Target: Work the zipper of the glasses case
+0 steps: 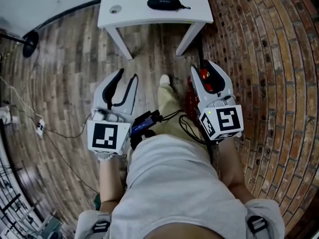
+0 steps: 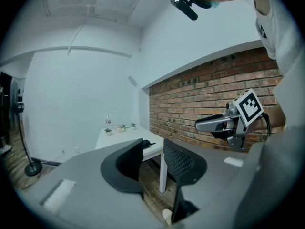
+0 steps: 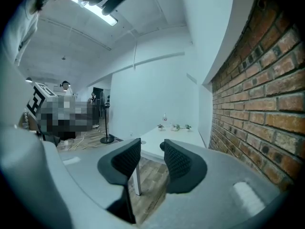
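The black glasses case lies on a white table well ahead of me, its zipper pull pointing right. Both grippers hang in the air short of the table, over the wooden floor. My left gripper is open with nothing between its jaws, and past them in the left gripper view the table stands ahead. My right gripper is open and empty too; in the right gripper view the table lies beyond the jaws. Neither gripper touches the case.
A brick wall runs along the right side. A small round object sits on the table's left part, and small plants stand at its far end. A black stand base and cables lie on the floor at left.
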Demonstrator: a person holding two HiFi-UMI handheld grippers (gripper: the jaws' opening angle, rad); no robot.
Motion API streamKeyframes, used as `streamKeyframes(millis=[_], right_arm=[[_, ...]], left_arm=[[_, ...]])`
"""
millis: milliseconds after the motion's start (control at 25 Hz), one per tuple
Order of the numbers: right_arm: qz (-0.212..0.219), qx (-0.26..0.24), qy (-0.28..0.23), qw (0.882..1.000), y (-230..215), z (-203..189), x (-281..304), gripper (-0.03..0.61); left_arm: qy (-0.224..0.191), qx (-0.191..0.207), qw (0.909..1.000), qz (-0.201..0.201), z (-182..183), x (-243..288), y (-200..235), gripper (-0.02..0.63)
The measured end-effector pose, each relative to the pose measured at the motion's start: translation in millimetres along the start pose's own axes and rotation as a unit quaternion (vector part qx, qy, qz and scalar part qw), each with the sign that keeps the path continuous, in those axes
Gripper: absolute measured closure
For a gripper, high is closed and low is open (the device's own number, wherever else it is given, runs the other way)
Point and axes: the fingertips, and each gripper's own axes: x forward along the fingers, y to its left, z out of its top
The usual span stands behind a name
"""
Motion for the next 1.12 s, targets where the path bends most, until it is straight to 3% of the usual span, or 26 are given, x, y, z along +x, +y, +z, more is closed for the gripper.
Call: streamKeyframes(millis=[200, 840, 1120], right_arm=[[0.021, -0.011, 0.002, 1.0, -24.4, 6.7, 47.6, 0.422], [0.084, -0.012, 0.035, 0.996, -118.9, 16.0, 211.4, 0.422], [0.108, -0.016, 0.036, 0.993, -135.8, 27.4, 246.6, 0.422]], left_arm=[[0.018, -0.001, 0.9997, 0.019, 1.8, 42.8, 23.0, 0.48], [0.011, -0.011, 0.9965, 0.082, 28.4, 196.9, 99.9, 0.477], [0.018, -0.017, 0.9945, 0.102, 36.2, 227.7, 117.5, 0.477]])
